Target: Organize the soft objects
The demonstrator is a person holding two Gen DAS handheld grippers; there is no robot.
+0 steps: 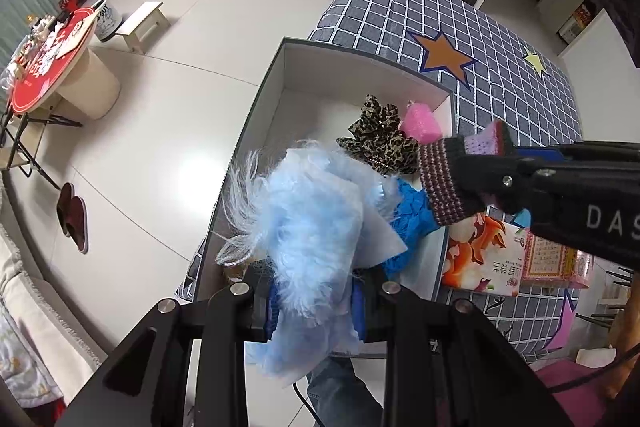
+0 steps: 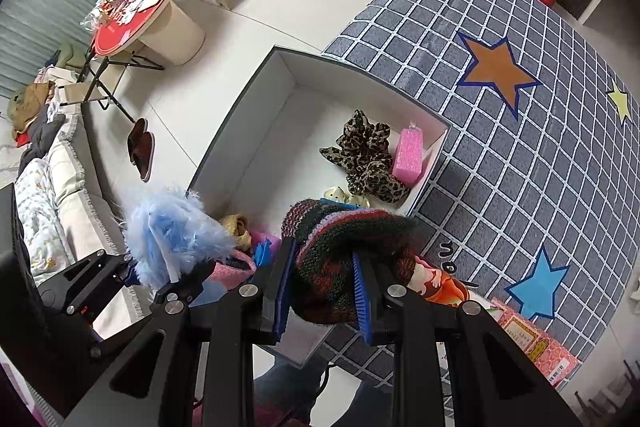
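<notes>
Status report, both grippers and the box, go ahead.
Left gripper shut on fluffy blue item. Right gripper shut on striped knit glove. Both over white box. Nothing blocking.

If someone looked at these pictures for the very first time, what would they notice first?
Probably the fluffy light-blue thing, squeezed in the left gripper over the near end of the white box. Next, the striped knitted glove clamped in the right gripper beside it. Inside the box lie a leopard-print scrunchie and a pink sponge, on a grey checked cloth with stars.
</notes>
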